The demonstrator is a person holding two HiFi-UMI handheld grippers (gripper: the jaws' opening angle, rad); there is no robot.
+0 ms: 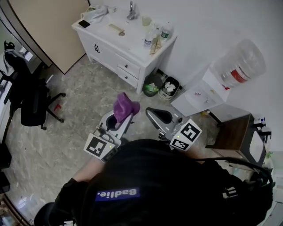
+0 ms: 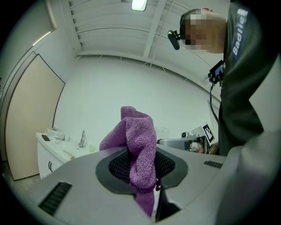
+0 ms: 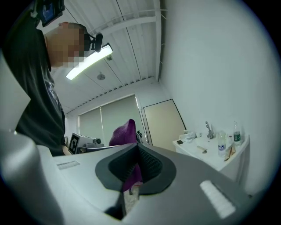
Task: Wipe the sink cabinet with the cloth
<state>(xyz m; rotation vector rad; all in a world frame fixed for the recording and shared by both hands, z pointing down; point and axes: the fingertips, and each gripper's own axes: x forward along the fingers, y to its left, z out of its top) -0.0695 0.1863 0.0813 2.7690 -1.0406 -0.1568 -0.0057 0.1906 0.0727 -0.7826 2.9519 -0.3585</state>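
Observation:
A purple cloth point(image 1: 125, 107) sticks up from my left gripper point(image 1: 118, 118), which is shut on it; in the left gripper view the cloth point(image 2: 139, 149) is bunched between the jaws and hangs below them. The white sink cabinet point(image 1: 110, 50) stands ahead against the wall, well beyond both grippers, and shows small in the left gripper view point(image 2: 50, 160) and the right gripper view point(image 3: 210, 154). My right gripper point(image 1: 152, 114) is held beside the cloth, apart from it. Its jaws stand a narrow gap apart and hold nothing. The cloth point(image 3: 126, 134) shows past them.
On the cabinet top are a faucet point(image 1: 131, 9), bottles point(image 1: 166, 32), a phone point(image 1: 84, 24) and a pale rag point(image 1: 98, 12). Two bins point(image 1: 162, 84) sit right of the cabinet. A water dispenser point(image 1: 221, 81) stands at right, an office chair point(image 1: 33, 103) at left.

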